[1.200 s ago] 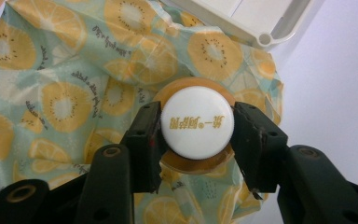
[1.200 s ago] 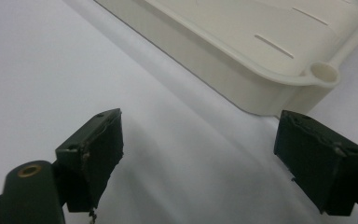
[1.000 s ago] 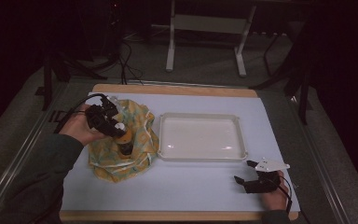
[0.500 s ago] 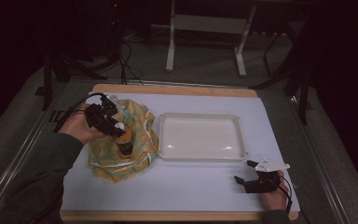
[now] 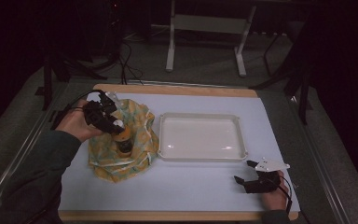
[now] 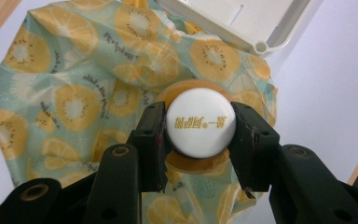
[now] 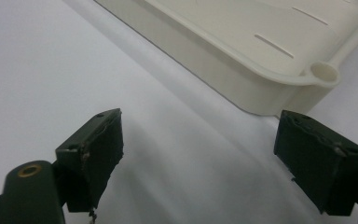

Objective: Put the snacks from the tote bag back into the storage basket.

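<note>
An orange bottle (image 5: 123,140) with a white cap (image 6: 200,122) stands upright on a crumpled cloth (image 5: 137,128) printed with citrus slices, at the table's left. My left gripper (image 5: 114,127) comes down on it from above, and its jaws are shut on the white cap (image 5: 118,124) from both sides. A white tray (image 5: 200,136) lies empty in the middle of the table. My right gripper (image 5: 244,175) rests low near the front right corner, open, with nothing between its fingers (image 7: 93,149); the tray's corner (image 7: 324,72) lies just ahead of it.
The light mat (image 5: 191,186) covers a wooden table (image 5: 177,89). Beyond the far edge stand stand legs (image 5: 170,46) and cables (image 5: 126,60) on a dark floor. The cloth (image 6: 74,84) spreads wide around the bottle, close to the tray's edge (image 6: 261,46).
</note>
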A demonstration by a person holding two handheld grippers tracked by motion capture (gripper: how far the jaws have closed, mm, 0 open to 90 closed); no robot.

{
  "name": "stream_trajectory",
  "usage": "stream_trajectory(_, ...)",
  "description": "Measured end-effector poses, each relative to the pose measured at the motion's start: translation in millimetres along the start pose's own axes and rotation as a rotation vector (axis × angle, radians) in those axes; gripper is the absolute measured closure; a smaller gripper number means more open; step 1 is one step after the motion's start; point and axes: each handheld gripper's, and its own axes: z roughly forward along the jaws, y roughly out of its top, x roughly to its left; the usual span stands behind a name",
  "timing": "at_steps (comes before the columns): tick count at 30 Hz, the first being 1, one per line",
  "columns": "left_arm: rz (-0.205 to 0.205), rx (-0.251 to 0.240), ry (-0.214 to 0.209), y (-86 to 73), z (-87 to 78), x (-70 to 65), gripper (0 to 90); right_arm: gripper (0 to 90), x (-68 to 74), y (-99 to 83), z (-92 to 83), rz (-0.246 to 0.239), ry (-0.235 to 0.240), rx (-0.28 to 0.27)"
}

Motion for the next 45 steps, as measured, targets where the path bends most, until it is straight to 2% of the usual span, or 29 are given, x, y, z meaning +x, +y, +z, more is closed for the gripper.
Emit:
stream_trajectory(24,0.032,0.02,0.01,10.4,-24.6,-2.8,58.9,15.2,-0.1,0.0,0.1,0.0,0.0,-0.002)
stream_trajectory(45,0.051,0.021,0.044,22.9,-53.3,-8.1,58.9,15.2,-0.4,0.0,0.1,0.004,0.002,-0.003)
